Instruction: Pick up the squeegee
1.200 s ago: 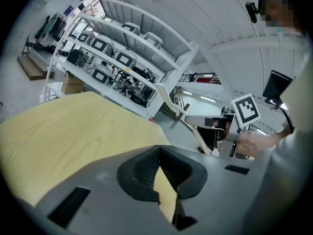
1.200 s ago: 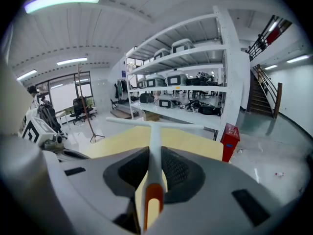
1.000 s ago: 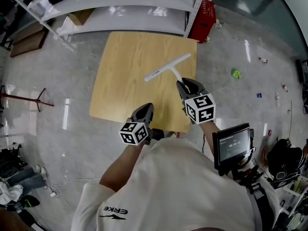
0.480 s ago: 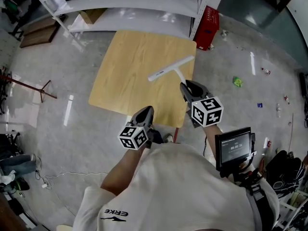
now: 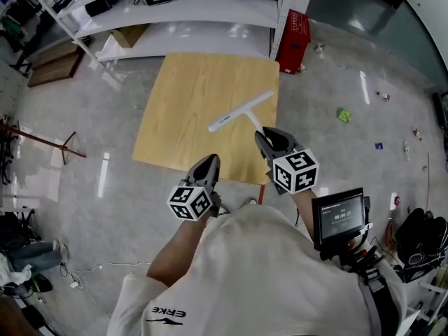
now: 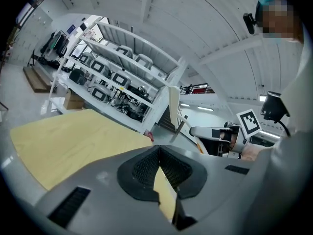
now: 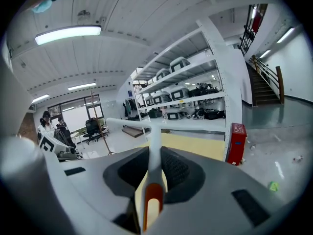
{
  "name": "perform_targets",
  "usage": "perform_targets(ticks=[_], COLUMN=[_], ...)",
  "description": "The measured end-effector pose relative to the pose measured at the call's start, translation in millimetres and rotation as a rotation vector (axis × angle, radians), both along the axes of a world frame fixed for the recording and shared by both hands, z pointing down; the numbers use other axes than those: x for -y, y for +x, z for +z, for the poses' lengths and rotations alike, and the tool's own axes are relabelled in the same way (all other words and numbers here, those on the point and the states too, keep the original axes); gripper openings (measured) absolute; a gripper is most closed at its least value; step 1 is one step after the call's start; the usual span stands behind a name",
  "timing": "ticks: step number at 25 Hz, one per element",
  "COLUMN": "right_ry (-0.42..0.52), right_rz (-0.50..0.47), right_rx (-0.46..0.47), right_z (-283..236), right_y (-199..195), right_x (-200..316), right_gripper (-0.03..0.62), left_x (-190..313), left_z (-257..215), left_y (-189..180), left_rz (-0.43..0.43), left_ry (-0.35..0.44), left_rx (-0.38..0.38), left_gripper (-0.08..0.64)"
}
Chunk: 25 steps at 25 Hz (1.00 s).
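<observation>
A white T-shaped squeegee (image 5: 240,112) hangs over the right part of the light wooden table (image 5: 182,110). My right gripper (image 5: 260,136) is shut on its handle. In the right gripper view the handle (image 7: 153,153), white with an orange end, runs between the pads up to the crossbar (image 7: 137,124). My left gripper (image 5: 212,161) is shut and empty near the table's front edge, to the left of the right one. The left gripper view shows its jaws (image 6: 159,150) meeting at the tips, with the squeegee's blade (image 6: 174,104) and the right gripper (image 6: 215,132) off to the right.
White shelving (image 5: 189,9) with equipment runs behind the table. A red box (image 5: 295,30) stands at the table's far right corner. Small litter, one green piece (image 5: 343,114), lies on the grey floor. A screen (image 5: 340,215) hangs at the person's right side.
Both grippers have risen and shifted a little, the right one carrying the squeegee with it. The head view has shifted too. Neither gripper's jaws changed.
</observation>
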State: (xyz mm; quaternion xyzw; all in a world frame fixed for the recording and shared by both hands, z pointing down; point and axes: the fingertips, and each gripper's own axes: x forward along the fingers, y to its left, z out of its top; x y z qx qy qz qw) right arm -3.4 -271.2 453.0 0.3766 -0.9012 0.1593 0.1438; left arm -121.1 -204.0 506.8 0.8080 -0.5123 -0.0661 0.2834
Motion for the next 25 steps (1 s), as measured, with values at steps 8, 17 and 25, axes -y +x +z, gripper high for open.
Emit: perform_targets(ticks=[8,17,25], right_ry=[-0.003,-0.005,-0.012], right_rz=[0.035,0.051,0.052], right_rx=[0.021,0.028,0.041], right_z=[-4.5,-1.5,3.5], right_y=[-1.7,4.4,3.0], right_x=[-14.5,-25.5,-27.4], right_gripper=[0.084,0.084,0.084], left_x=[-2.7,-11.5,-12.6], left_z=[-9.1,-9.1,-7.6], left_y=[-3.0,1.3,0.8], left_rz=[0.039,0.054,0.058], left_ry=[0.013,0.018,0.016], left_rx=[0.004,0.007,0.018], left_gripper=[0.005,0.005,0.005])
